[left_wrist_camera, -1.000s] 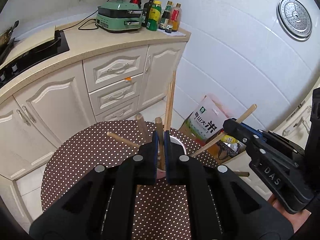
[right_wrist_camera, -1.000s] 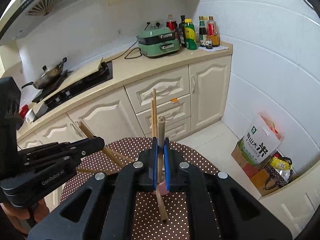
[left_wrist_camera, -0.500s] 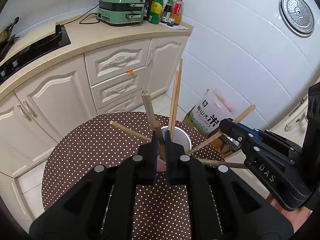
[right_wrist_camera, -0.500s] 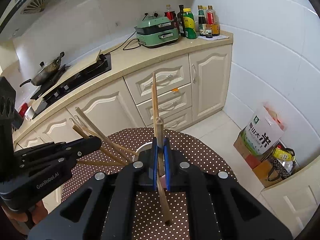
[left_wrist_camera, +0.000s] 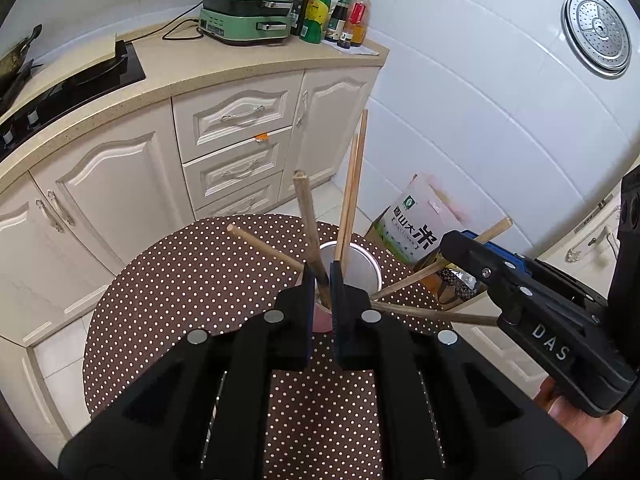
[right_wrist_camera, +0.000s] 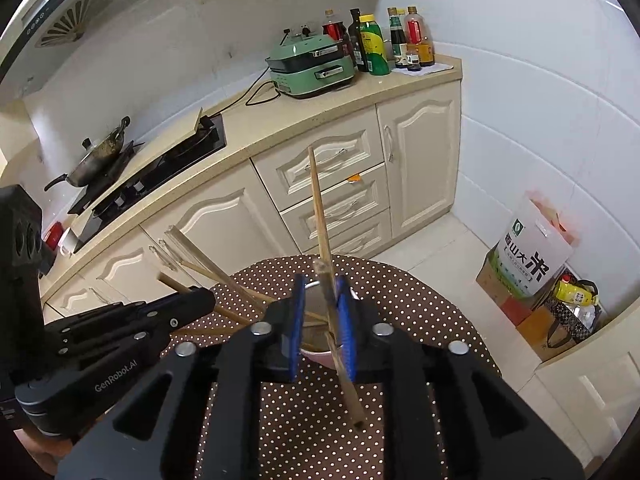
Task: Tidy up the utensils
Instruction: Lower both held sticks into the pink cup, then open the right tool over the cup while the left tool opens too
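Observation:
A pink cup [left_wrist_camera: 362,276] with a white inside stands on the round brown dotted table [left_wrist_camera: 180,280]. Two chopsticks [left_wrist_camera: 354,184] stand upright in it, and other wooden sticks lean out over its rim. My left gripper [left_wrist_camera: 320,292] is shut on a dark wooden stick [left_wrist_camera: 308,224] whose lower end reaches down at the cup. My right gripper [right_wrist_camera: 322,312] hovers over the cup [right_wrist_camera: 316,354] with its jaws opening. A thick wooden stick [right_wrist_camera: 346,376] lies loose between its blue pads, leaning on the right one. Each gripper shows at the edge of the other's view: the right gripper [left_wrist_camera: 460,242], the left gripper [right_wrist_camera: 202,300].
Cream cabinets [left_wrist_camera: 236,148] run behind the table under a counter with a green cooker [left_wrist_camera: 248,20], several bottles [left_wrist_camera: 332,16] and a hob [right_wrist_camera: 160,168] bearing a wok [right_wrist_camera: 96,156]. A rice bag [right_wrist_camera: 528,248] and boxes sit on the floor at the right.
The right gripper's jaws have parted, and the stick they pinched now leans loose and lower between them. The left gripper's stick has tilted left, and the cup shows more fully.

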